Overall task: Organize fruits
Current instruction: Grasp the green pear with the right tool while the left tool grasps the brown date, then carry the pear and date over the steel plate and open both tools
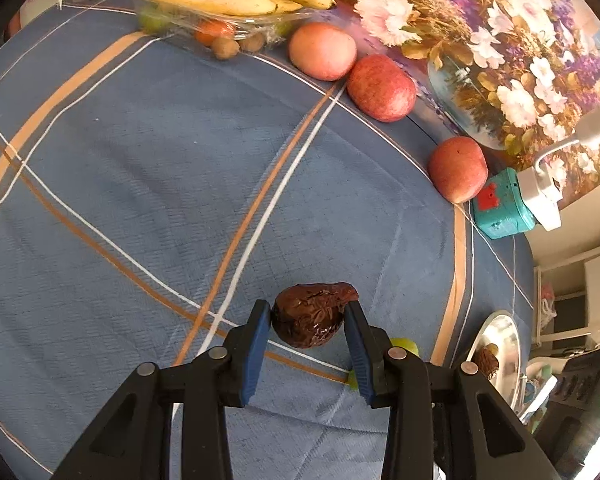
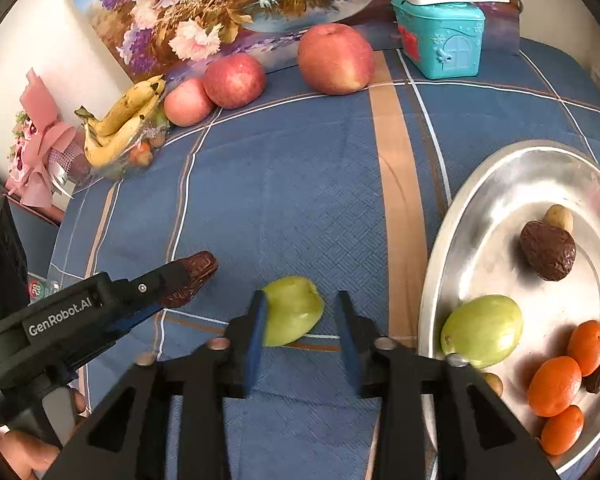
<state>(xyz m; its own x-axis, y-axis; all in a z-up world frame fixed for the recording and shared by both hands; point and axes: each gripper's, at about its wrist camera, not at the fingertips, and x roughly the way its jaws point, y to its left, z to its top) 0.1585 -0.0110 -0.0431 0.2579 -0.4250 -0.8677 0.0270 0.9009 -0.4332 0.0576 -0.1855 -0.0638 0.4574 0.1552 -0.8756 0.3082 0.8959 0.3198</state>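
Left wrist: left gripper (image 1: 307, 322) clamped on wrinkled brown date (image 1: 310, 314), lifted over blue-clothed bench (image 1: 140, 184). Right wrist: right gripper (image 2: 302, 320) apart around green fruit (image 2: 292, 316) on cloth, left pad touching, just beside steel plate (image 2: 500, 184).

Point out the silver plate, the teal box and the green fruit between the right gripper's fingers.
silver plate (image 2: 500, 200), right wrist view, bare inner surface.
teal box (image 2: 440, 36), right wrist view, front wall.
green fruit (image 2: 296, 312), right wrist view, middle of its skin.
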